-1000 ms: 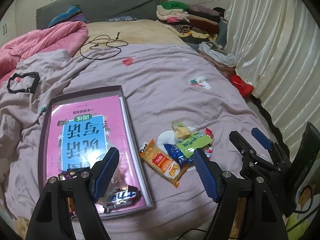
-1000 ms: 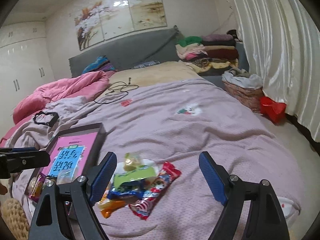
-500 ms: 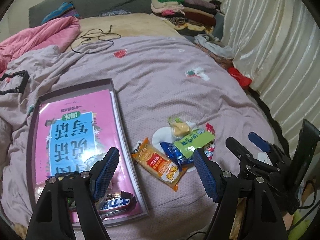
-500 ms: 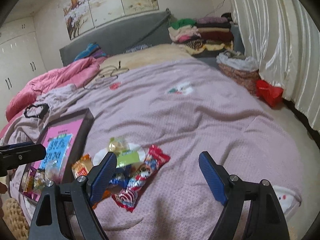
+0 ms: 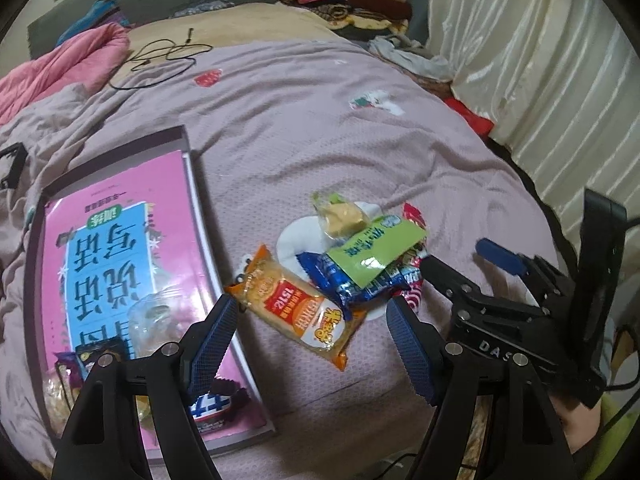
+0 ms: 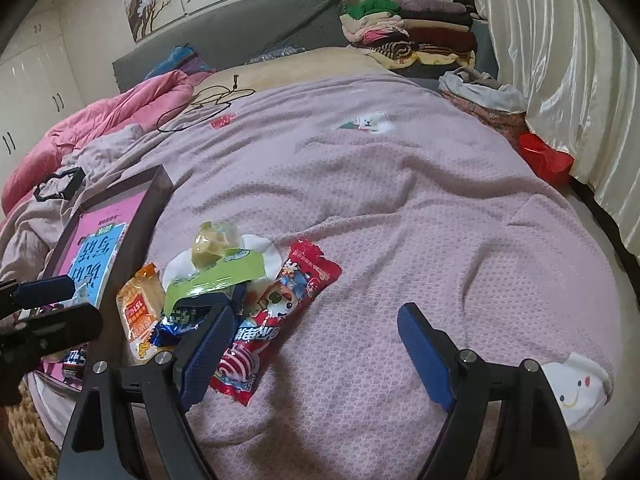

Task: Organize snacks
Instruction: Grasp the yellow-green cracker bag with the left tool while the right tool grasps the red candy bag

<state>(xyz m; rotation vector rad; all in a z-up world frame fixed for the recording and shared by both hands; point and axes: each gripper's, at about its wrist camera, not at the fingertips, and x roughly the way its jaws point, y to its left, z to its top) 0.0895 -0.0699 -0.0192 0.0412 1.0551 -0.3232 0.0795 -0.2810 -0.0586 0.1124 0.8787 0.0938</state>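
Both grippers, left (image 5: 312,334) and right (image 6: 316,342), hover with fingers released and empty over the snack pile (image 5: 352,256) lying on the bed (image 6: 400,200) beside the shallow box (image 5: 192,184), where singling out the orange packet (image 5: 298,316), clear of its neighbours, looks wisest.

Bed (image 6: 420,208) with mauve quilted cover carries everything. Near edge: shallow box (image 5: 191,184) with a pink book inside; just beside it a heap of snack packets: orange packet (image 5: 296,312) nearest the box, blue packet (image 5: 340,284), green packet (image 5: 376,248) on top, red packet (image 6: 280,312) on the far side. They overlap a white patch (image 5: 296,240) on the cover. Farther back: black cable (image 6: 200,108), pink duvet (image 6: 100,128), black strap (image 6: 60,184), folded clothes stack (image 6: 408,36) by the headboard.
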